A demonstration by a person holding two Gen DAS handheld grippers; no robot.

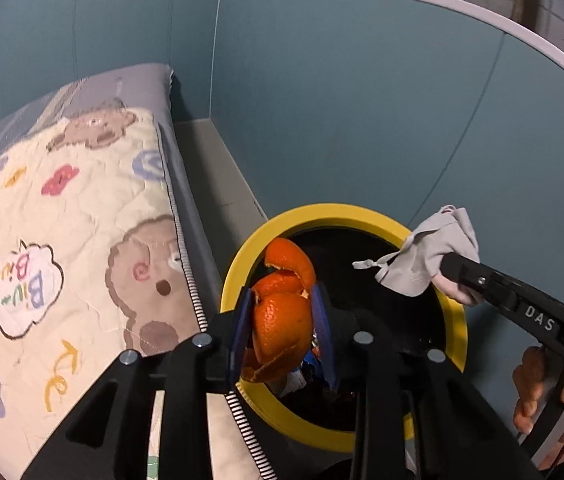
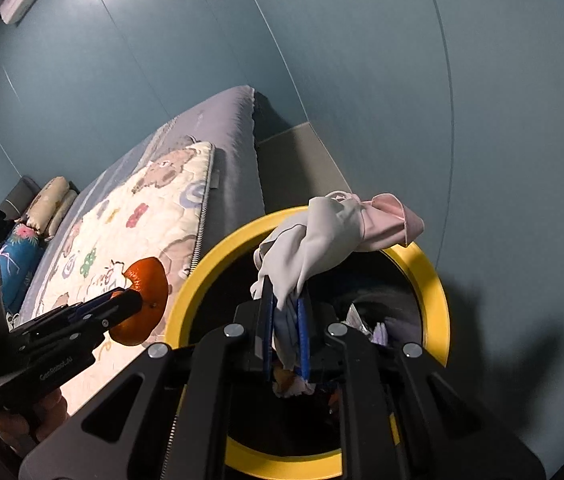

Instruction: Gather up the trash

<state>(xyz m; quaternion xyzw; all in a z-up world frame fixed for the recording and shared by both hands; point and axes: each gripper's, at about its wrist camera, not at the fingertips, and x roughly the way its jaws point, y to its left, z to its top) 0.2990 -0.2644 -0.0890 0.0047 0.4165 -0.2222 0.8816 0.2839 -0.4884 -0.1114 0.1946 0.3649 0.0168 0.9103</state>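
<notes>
My left gripper (image 1: 282, 320) is shut on an orange peel (image 1: 282, 308) and holds it over the left rim of a yellow-rimmed trash bin (image 1: 374, 220). The peel also shows in the right wrist view (image 2: 144, 300), beside the bin (image 2: 430, 280). My right gripper (image 2: 286, 332) is shut on a grey and pink face mask (image 2: 330, 236) and holds it above the bin's opening. In the left wrist view the mask (image 1: 430, 256) hangs over the bin's right side, held by the right gripper (image 1: 458, 276). Some trash lies inside the dark bin.
A bed with a cartoon-print quilt (image 1: 62, 240) stands left of the bin. Pillows (image 2: 42, 208) lie at its far end. A blue-green wall (image 1: 362, 100) runs behind the bin, with a narrow strip of floor (image 1: 218, 176) between bed and wall.
</notes>
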